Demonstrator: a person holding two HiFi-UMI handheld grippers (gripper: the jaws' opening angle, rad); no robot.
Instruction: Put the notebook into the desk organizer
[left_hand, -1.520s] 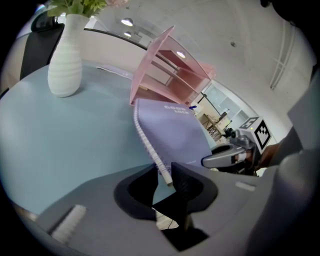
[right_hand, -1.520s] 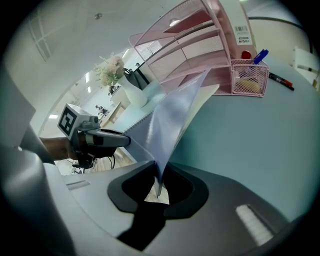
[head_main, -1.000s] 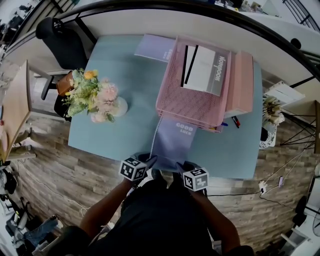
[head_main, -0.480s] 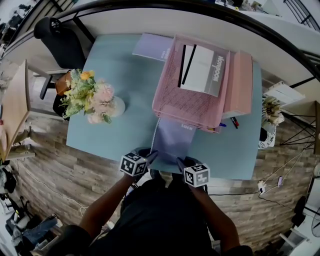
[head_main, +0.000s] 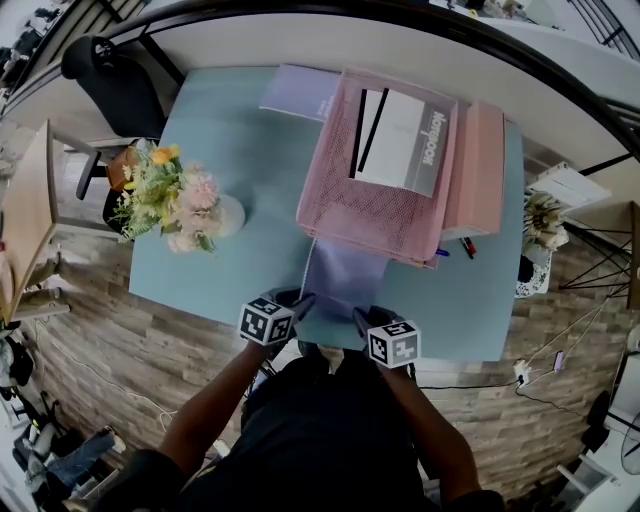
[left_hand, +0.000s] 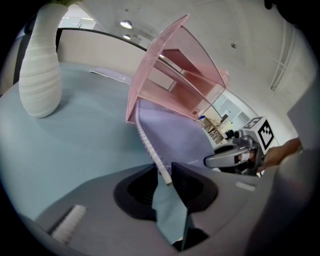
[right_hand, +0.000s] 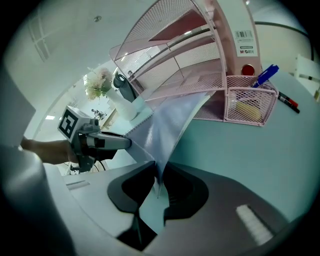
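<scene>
A lilac spiral notebook (head_main: 343, 280) lies with its far end under the bottom tier of the pink mesh desk organizer (head_main: 375, 205). Its near edge is held off the table by both grippers. My left gripper (head_main: 303, 303) is shut on the near left corner, at the spiral binding (left_hand: 151, 152). My right gripper (head_main: 358, 318) is shut on the near right corner of the notebook (right_hand: 167, 130). In the left gripper view the notebook (left_hand: 175, 135) slopes up into the organizer (left_hand: 172, 82). The right gripper view shows the organizer (right_hand: 200, 65) ahead, the notebook's front edge inside its lowest shelf.
A white vase of flowers (head_main: 185, 205) stands at the table's left. On top of the organizer lies a grey and white book (head_main: 400, 140). A second lilac notebook (head_main: 300, 95) lies behind the organizer. A pink box (head_main: 480, 165) and pens (head_main: 470, 245) sit at its right. The table's (head_main: 220, 260) near edge is by my hands.
Both grippers have pushed the notebook away from me, and more of it now lies under the organizer, hiding the print on its cover.
</scene>
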